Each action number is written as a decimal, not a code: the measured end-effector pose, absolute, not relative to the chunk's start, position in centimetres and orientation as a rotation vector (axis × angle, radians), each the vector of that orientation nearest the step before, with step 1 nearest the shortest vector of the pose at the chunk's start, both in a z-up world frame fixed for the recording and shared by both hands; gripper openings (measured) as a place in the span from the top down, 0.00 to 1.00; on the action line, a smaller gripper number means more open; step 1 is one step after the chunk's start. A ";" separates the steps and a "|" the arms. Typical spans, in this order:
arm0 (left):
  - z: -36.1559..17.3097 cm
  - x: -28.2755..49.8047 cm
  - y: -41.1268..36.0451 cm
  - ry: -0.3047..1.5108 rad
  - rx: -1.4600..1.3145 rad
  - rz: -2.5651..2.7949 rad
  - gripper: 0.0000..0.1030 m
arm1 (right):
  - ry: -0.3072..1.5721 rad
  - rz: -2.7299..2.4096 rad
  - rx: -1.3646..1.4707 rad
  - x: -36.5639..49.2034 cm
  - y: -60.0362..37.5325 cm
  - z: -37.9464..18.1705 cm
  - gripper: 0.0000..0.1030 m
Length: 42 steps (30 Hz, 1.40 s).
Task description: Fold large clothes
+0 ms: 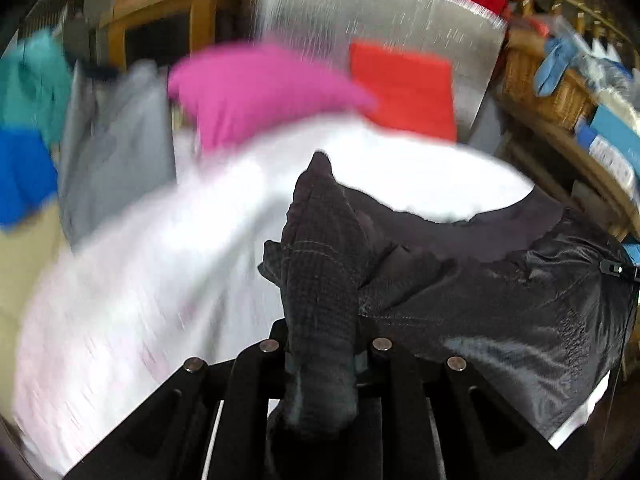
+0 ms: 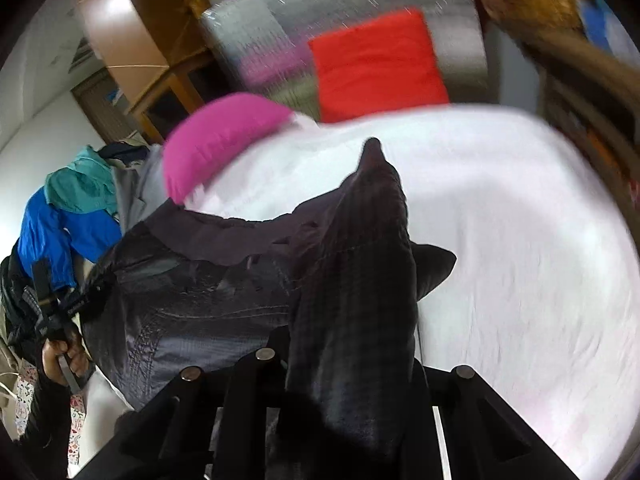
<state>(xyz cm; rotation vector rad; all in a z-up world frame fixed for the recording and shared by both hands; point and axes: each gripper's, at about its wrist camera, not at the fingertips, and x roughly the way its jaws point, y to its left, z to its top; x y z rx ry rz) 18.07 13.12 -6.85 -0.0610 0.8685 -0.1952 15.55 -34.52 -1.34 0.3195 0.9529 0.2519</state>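
Note:
A large dark quilted jacket (image 1: 500, 292) hangs stretched between my two grippers above a white bed sheet (image 1: 160, 264). My left gripper (image 1: 324, 356) is shut on a bunched edge of the jacket, which drapes over the fingers and hides them. In the right wrist view my right gripper (image 2: 348, 364) is shut on another edge of the jacket (image 2: 192, 304), its fingers also covered by fabric. The left hand-held gripper (image 2: 52, 304) shows at the far left of the right wrist view. The bed sheet (image 2: 500, 240) lies below.
A pink pillow (image 1: 256, 88) and a red pillow (image 1: 404, 92) lie at the head of the bed against a silver panel (image 1: 380, 20). Grey, teal and blue clothes (image 1: 104, 148) hang at the left. A wicker basket (image 1: 548, 92) stands at the right.

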 end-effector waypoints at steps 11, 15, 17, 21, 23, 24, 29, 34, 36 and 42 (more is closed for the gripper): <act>-10.6 17.5 17.0 0.979 -0.146 -0.088 0.48 | 0.989 0.134 0.498 12.3 -40.1 -8.1 0.31; -9.2 18.2 17.7 0.916 -0.154 -0.060 0.43 | 0.927 0.100 0.487 13.3 -41.5 -5.9 0.31; -9.3 19.5 16.9 0.925 -0.145 -0.088 0.43 | 0.919 0.121 0.479 15.0 -40.4 -5.3 0.31; -10.7 21.3 13.7 0.963 -0.046 -0.125 0.43 | 0.957 0.137 0.392 18.7 -38.1 -5.7 0.31; -11.2 21.8 13.3 0.981 -0.042 -0.129 0.43 | 0.986 0.138 0.368 19.7 -38.0 -6.2 0.31; -11.5 22.2 13.1 0.990 -0.038 -0.125 0.44 | 1.006 0.146 0.351 20.6 -37.5 -6.6 0.35; -12.7 23.7 13.0 1.024 -0.033 -0.092 0.84 | 1.016 0.125 0.179 21.1 -36.0 -6.4 0.91; -14.8 24.2 13.3 1.043 -0.033 -0.061 0.83 | 1.065 0.045 0.201 21.6 -37.1 -10.2 0.91; -14.5 24.2 13.3 1.049 -0.032 -0.039 0.80 | 1.040 0.018 0.201 21.1 -37.0 -9.8 0.89; -10.1 20.7 13.3 0.962 -0.026 0.012 0.60 | 0.917 -0.039 0.184 16.6 -36.7 -4.8 0.24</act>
